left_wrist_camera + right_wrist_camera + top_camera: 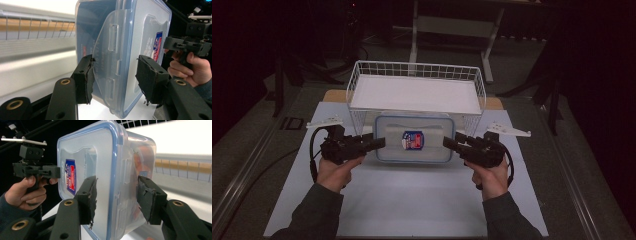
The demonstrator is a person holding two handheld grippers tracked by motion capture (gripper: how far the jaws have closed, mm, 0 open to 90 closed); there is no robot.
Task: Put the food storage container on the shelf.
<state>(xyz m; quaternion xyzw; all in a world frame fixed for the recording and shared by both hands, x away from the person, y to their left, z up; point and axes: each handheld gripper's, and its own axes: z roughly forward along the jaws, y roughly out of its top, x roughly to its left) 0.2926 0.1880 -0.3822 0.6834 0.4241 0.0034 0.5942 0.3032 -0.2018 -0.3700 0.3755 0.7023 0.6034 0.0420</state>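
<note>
From above, both my hands come in low; the left claw (379, 143) and right claw (448, 142) flank a clear blue-rimmed container (414, 137), long axis crosswise, lid label up, before the wire basket (417, 69). Left gripper view: jaws parted astride its latch end. Right gripper view: likewise parted, ungripped.

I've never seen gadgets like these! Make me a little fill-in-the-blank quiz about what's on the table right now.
1. The clear plastic box has a lid with a ____ rim.
2. Behind the box stands a white wire ____.
3. The left gripper and the right gripper reach the box from ____ sides.
4. The sticker sits on the box's ____.

Missing words: blue; basket; opposite; lid
</note>
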